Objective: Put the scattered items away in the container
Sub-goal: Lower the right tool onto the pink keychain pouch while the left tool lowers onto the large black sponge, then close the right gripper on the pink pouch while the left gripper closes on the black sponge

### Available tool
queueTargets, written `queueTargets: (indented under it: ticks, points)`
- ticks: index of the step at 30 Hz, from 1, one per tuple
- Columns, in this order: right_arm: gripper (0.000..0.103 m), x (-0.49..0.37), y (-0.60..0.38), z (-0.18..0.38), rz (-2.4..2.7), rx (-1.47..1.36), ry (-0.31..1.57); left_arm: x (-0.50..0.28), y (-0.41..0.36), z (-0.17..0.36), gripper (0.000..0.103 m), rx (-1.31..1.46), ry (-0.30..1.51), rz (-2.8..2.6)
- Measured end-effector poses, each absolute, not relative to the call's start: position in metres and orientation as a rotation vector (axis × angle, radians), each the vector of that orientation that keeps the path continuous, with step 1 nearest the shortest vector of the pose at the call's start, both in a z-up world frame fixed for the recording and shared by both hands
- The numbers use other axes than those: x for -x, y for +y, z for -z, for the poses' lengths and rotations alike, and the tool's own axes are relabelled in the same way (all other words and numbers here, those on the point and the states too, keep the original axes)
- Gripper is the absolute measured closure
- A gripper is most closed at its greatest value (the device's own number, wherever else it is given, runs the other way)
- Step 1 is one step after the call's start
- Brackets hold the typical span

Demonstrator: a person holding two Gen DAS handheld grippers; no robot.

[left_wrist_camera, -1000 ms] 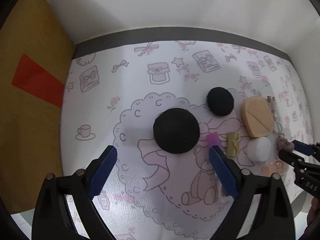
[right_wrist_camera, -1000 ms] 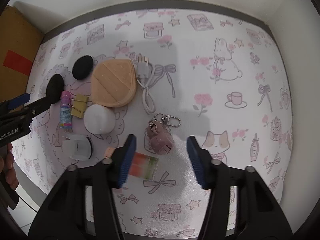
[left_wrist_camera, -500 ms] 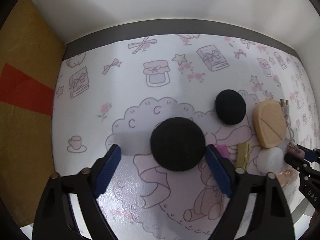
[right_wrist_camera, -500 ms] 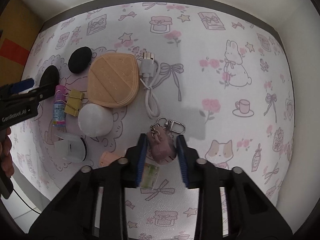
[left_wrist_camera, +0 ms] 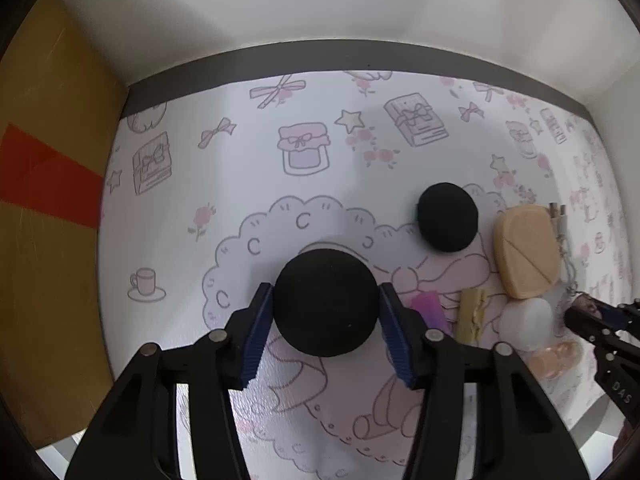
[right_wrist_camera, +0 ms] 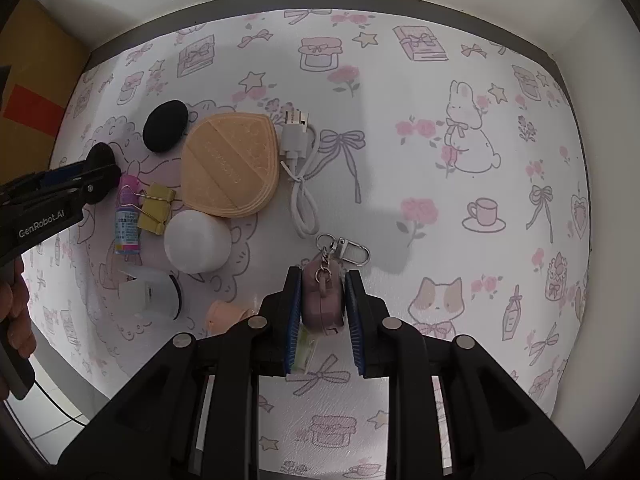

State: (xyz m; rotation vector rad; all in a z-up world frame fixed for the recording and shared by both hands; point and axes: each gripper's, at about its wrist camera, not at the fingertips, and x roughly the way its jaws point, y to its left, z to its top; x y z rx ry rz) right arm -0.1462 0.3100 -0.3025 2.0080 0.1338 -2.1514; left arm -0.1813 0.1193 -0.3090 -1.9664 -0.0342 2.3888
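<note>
A large black round puff sits on the patterned mat between the blue pads of my left gripper, which is shut on its sides. My right gripper is shut on a pink keychain pouch; the pouch's metal clasp sticks out ahead of the fingers. Loose items lie between the two grippers: a smaller black puff, a tan waffle-textured case, a white cable, a yellow binder clip, a small pink-capped bottle and a white round sponge.
A brown cardboard box with red tape stands along the mat's left edge. White walls close the back and right. A translucent white cap, a peach piece and a small packet lie near my right fingers. A hand holds the left tool.
My left gripper moved forward and closed around the large black puff. My right gripper closed from wide open onto the pink keychain pouch.
</note>
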Motion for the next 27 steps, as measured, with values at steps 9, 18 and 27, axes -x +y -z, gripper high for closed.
queueTargets:
  ticks: [9, 18, 27]
  points:
    - [0.081, 0.145, 0.302, 0.281, 2.191, -1.983, 0.129, 0.162, 0.121, 0.289, 0.053, 1.949, -0.061, -2.393]
    - [0.081, 0.156, 0.305, 0.253, 2.238, -1.940, 0.136, 0.150, 0.104, 0.259, 0.053, 1.893, -0.122, -2.425]
    - [0.081, 0.144, 0.290, 0.213, 2.325, -1.841, 0.117, 0.132, 0.093, 0.214, 0.053, 1.835, -0.192, -2.464]
